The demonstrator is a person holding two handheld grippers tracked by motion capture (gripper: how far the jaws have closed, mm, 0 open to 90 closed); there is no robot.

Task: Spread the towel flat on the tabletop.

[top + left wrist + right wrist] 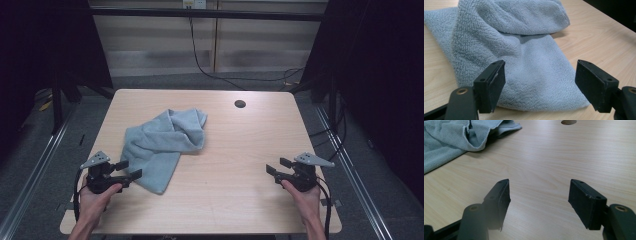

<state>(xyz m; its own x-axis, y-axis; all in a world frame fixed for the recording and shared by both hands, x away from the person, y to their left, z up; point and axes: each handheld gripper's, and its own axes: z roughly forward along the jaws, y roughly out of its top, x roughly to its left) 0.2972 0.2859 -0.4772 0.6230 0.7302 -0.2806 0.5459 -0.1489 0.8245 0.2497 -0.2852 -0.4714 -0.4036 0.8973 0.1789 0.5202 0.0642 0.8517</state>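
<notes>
While both jaws gape, the left gripper [129,169] nears the towel [162,142] — untouched.

A pale blue-grey towel [161,142] with a nubbly looped weave lies on the light wood-grain table [240,150]; both grippers' jaws are black.

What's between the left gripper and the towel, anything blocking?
Nothing visible. The left gripper sits open right at the near edge of the towel, with only bare table between. Its fingers already frame the cloth without touching it.
</notes>
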